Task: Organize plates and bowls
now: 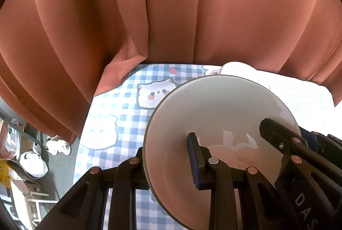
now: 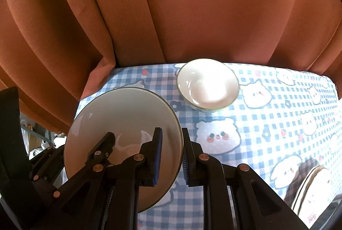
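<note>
While gripped: plate (image 2: 119,123) between hand-held grippers (image 2: 171,157).

Rust curtain (image 1: 171,16) — checked tablecloth (image 2: 267,123)

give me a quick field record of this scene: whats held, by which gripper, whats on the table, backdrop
held item: white plate, tilted, above the cloth
left gripper: shut on the plate's left rim
right gripper: shut on the plate's right rim
on the table: white bowl, upright, apart from the plate, near the far edge
table cover: blue checked tablecloth with cartoon animal faces
backdrop: rust-orange curtain behind the table
not clear: striped object at the near right corner
</note>
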